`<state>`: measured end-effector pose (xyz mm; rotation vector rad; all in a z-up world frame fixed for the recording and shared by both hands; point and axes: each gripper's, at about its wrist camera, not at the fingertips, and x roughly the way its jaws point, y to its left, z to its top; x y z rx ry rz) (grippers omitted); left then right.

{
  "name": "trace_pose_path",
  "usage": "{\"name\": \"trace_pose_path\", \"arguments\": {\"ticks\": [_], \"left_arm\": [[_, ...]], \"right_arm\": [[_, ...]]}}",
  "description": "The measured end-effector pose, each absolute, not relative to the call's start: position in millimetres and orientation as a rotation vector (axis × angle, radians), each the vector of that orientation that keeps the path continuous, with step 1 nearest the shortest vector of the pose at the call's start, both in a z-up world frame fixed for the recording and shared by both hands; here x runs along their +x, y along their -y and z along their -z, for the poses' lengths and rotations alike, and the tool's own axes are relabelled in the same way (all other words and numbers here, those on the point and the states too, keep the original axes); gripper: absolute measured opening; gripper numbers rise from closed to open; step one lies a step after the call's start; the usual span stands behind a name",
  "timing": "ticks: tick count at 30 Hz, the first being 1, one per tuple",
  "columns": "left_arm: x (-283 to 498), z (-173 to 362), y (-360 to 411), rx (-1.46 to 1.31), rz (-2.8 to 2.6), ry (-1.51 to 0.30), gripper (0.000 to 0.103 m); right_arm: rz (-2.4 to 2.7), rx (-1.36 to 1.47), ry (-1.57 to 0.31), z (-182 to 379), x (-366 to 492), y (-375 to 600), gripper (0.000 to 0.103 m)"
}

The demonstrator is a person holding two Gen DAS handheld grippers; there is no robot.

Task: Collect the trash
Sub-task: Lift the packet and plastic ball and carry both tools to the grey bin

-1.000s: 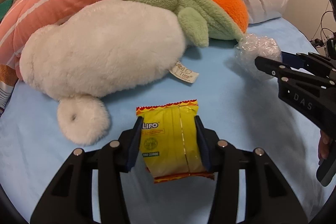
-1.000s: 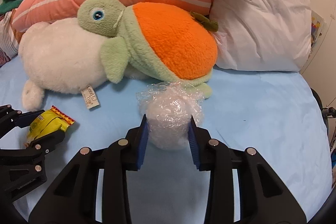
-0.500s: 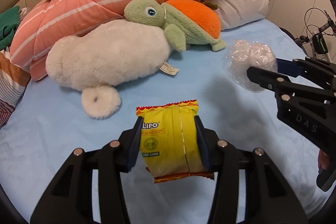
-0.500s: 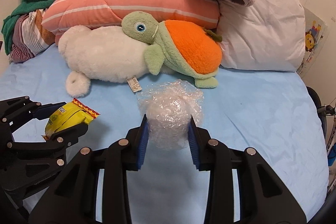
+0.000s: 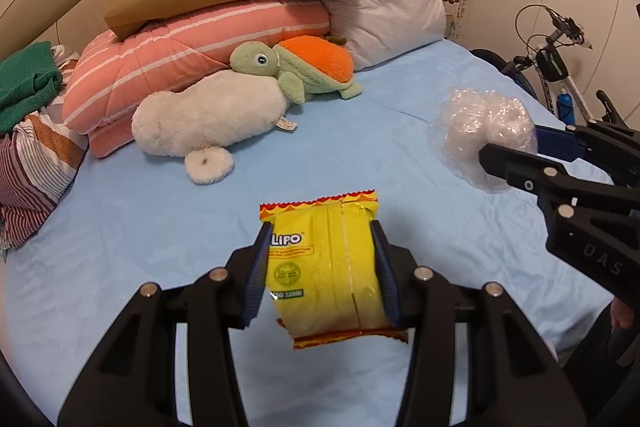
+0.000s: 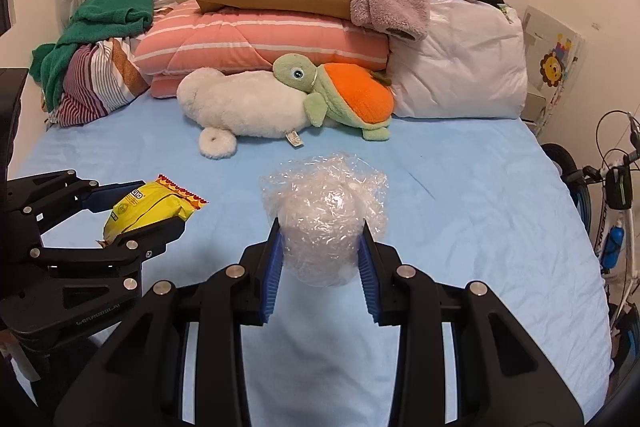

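The left gripper [image 5: 322, 261] pinches a yellow snack wrapper [image 5: 326, 271] between its narrowed fingers, held above the blue bed sheet [image 5: 120, 227]. The right gripper [image 6: 320, 259] clamps a crumpled ball of clear plastic [image 6: 322, 223], also lifted off the bed. At the head of the bed lie a white plush [image 6: 244, 107], a green-and-orange turtle toy [image 6: 340, 95] and stacked pillows [image 6: 260, 43]. A bicycle [image 6: 616, 203] stands beside the bed.

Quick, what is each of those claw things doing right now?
Left hand-held gripper: closed on the yellow snack packet.
Right hand-held gripper: closed on the crumpled clear plastic ball.
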<state>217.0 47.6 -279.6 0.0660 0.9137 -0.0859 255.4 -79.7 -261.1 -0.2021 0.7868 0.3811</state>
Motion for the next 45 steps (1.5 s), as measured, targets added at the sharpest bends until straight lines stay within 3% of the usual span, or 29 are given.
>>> {"name": "trace_pose_path", "arguments": {"ticks": [20, 33, 45], "left_arm": [[59.1, 202.1, 66.0, 0.198, 0.314, -0.805, 0.047], [-7.3, 157.4, 202.0, 0.350, 0.638, -0.690, 0.047], [-99.5, 123.4, 357.2, 0.508, 1.034, -0.544, 0.047]], "right_arm": [[-0.236, -0.107, -0.681, 186.1, 52.9, 191.6, 0.033], [0.061, 0.031, -0.637, 156.3, -68.1, 332.6, 0.033], [0.540, 0.153, -0.555, 130.1, -247.2, 459.2, 0.033]]}}
